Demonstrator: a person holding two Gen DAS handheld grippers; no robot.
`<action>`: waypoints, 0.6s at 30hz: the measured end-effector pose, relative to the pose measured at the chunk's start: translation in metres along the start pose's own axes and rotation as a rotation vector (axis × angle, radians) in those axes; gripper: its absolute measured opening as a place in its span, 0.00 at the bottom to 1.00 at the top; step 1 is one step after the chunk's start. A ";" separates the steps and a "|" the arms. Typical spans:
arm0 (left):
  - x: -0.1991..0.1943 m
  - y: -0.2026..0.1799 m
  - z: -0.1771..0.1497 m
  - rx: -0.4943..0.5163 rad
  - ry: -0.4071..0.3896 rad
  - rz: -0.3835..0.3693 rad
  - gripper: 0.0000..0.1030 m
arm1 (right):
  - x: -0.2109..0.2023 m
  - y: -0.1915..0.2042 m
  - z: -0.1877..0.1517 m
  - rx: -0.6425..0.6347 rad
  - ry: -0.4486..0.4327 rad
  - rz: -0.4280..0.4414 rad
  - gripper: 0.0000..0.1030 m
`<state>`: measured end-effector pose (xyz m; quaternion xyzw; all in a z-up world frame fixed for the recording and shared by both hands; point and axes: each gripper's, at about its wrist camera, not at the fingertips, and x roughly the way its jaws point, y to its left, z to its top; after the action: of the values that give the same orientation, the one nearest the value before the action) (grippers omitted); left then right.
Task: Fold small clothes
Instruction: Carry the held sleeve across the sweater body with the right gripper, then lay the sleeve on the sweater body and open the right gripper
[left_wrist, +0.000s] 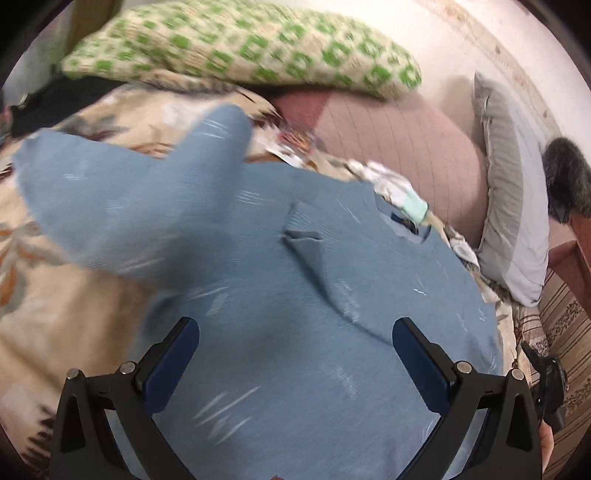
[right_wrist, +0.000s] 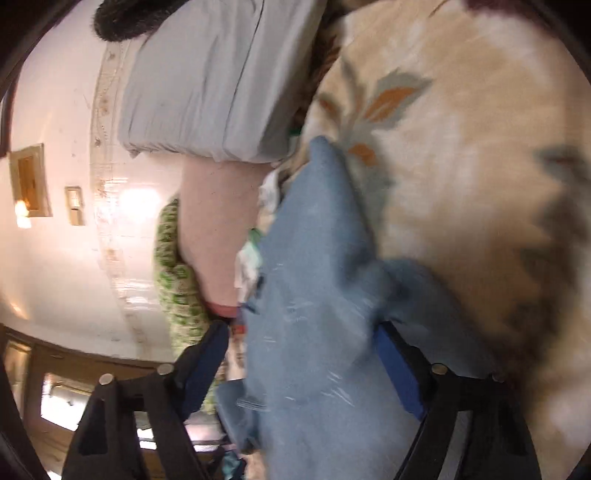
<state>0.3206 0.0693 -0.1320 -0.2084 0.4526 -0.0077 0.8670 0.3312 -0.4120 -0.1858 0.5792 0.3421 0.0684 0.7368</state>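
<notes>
A small blue knit sweater (left_wrist: 280, 295) lies spread on a floral beige blanket (left_wrist: 55, 314), one sleeve (left_wrist: 207, 147) pointing up-left and the neckline (left_wrist: 402, 221) at the right. My left gripper (left_wrist: 295, 332) hovers open just above its body, holding nothing. In the right wrist view, tilted sideways, the blue sweater (right_wrist: 314, 295) runs between my open right gripper's (right_wrist: 299, 343) fingers; whether they touch it is unclear. The right gripper also shows at the left wrist view's edge (left_wrist: 546, 380).
A green-checked pillow (left_wrist: 251, 48) lies at the back, a pink cushion (left_wrist: 402, 140) and a grey pillow (left_wrist: 513, 206) to the right. Small patterned clothes (left_wrist: 391, 181) lie by the neckline. A wall (right_wrist: 55, 258) is beyond the bed.
</notes>
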 end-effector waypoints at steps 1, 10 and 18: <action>0.007 -0.005 0.003 0.012 0.015 0.006 1.00 | 0.001 -0.001 0.007 -0.009 -0.001 -0.006 0.58; 0.066 -0.007 0.033 -0.142 0.079 0.154 1.00 | 0.011 -0.031 0.024 -0.014 0.008 -0.084 0.16; 0.065 -0.004 0.048 -0.195 0.118 0.314 0.18 | 0.009 -0.024 0.025 -0.088 0.029 -0.128 0.15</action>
<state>0.3978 0.0695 -0.1574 -0.2172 0.5282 0.1595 0.8052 0.3452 -0.4355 -0.2085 0.5219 0.3857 0.0444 0.7595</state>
